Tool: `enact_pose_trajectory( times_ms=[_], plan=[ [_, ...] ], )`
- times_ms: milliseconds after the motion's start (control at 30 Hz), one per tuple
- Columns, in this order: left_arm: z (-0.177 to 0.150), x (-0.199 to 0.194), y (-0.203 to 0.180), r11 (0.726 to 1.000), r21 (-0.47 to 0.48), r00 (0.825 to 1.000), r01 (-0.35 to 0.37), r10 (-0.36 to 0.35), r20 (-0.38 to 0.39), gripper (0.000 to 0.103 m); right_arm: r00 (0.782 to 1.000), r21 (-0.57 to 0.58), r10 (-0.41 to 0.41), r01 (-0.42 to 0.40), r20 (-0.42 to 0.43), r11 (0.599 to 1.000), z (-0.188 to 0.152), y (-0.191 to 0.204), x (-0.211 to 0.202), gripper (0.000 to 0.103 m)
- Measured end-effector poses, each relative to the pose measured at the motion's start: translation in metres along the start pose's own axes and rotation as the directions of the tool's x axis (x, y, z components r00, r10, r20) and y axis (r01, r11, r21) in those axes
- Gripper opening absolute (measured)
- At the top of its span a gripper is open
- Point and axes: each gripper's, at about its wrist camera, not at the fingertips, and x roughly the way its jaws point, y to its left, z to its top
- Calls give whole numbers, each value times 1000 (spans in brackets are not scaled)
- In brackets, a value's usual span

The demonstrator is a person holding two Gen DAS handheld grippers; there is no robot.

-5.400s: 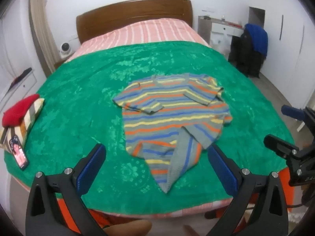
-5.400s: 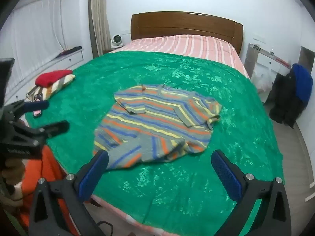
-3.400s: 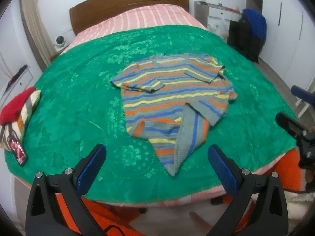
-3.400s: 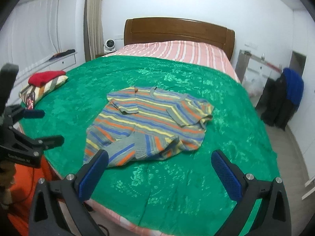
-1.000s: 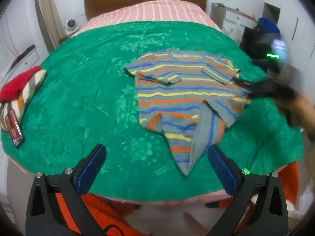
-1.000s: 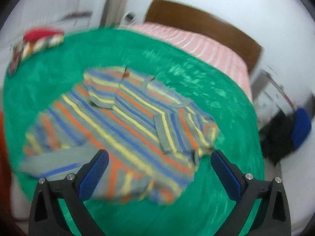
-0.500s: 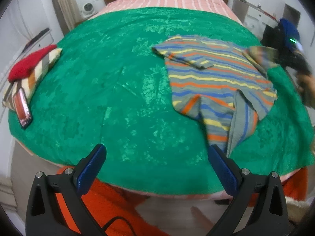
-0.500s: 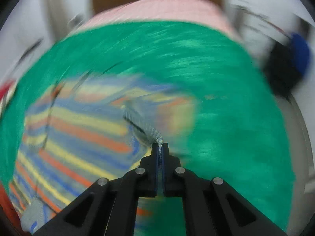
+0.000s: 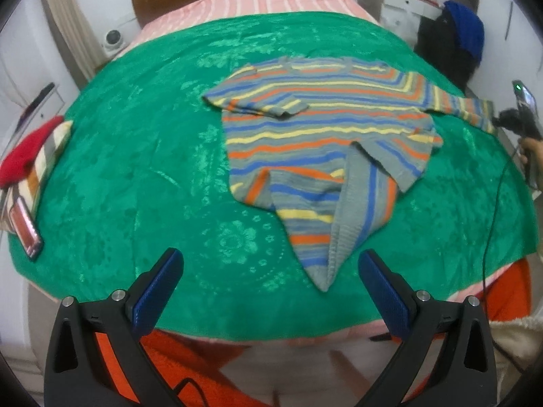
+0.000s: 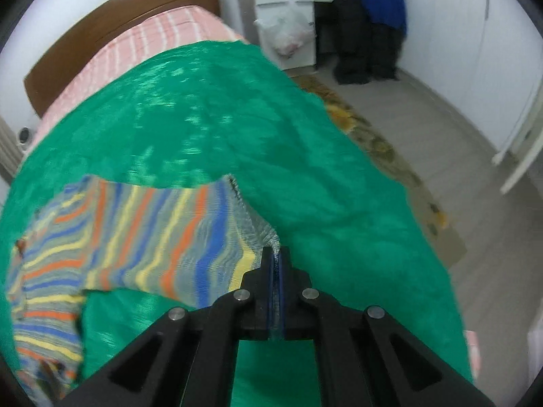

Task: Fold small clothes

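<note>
A small striped sweater (image 9: 325, 146) in grey, blue, orange and yellow lies on the green bedspread (image 9: 142, 169). Its right sleeve (image 9: 468, 110) is stretched out towards the bed's right edge, where my right gripper (image 9: 500, 122) holds its cuff. In the right wrist view the right gripper (image 10: 275, 254) is shut on the grey ribbed cuff (image 10: 261, 227), the sleeve (image 10: 163, 234) trailing left. The sweater's left sleeve (image 9: 258, 107) is folded over the chest. The hem's lower corner (image 9: 342, 237) is flipped up. My left gripper (image 9: 271, 274) hangs open over the bed's near edge, holding nothing.
A red and striped folded pile (image 9: 30, 156) and a phone (image 9: 25, 234) lie at the bed's left edge. Beyond the right side stand a white desk (image 10: 288, 20), a plastic bag (image 10: 288, 34), dark clothes on a chair (image 10: 370, 23) and a floor rug (image 10: 383, 149). An orange garment (image 9: 509, 298) hangs below.
My right gripper shut on the right sleeve's cuff and pulled the sleeve out from over the chest towards the bed's right edge. The left gripper stayed open and dropped slightly.
</note>
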Motion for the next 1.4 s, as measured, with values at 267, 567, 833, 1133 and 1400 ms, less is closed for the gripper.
enact_pose_trajectory(
  times_ms=[267, 567, 833, 1133, 1400],
  plan=[
    [1, 1, 5, 1000, -27, 1000, 7, -7, -4, 102, 998, 36, 4, -2, -68, 999, -11, -15, 30, 2],
    [-2, 7, 5, 999, -35, 1000, 22, -23, -21, 102, 923, 351, 383, -352, -22, 868, -23, -54, 13, 36],
    [-6, 13, -2, 1000, -10, 999, 18, -19, -37, 102, 880, 456, 472, -398, -56, 796, -45, -45, 21, 29],
    [31, 25, 25, 998, 13, 997, -61, 60, 55, 102, 966, 319, 218, -163, -142, 934, -40, -36, 25, 3],
    [140, 78, 19, 951, 274, 966, -141, 71, 250, 102, 987, 161, 159, -152, -31, 975, -54, -10, -27, 71]
  ],
)
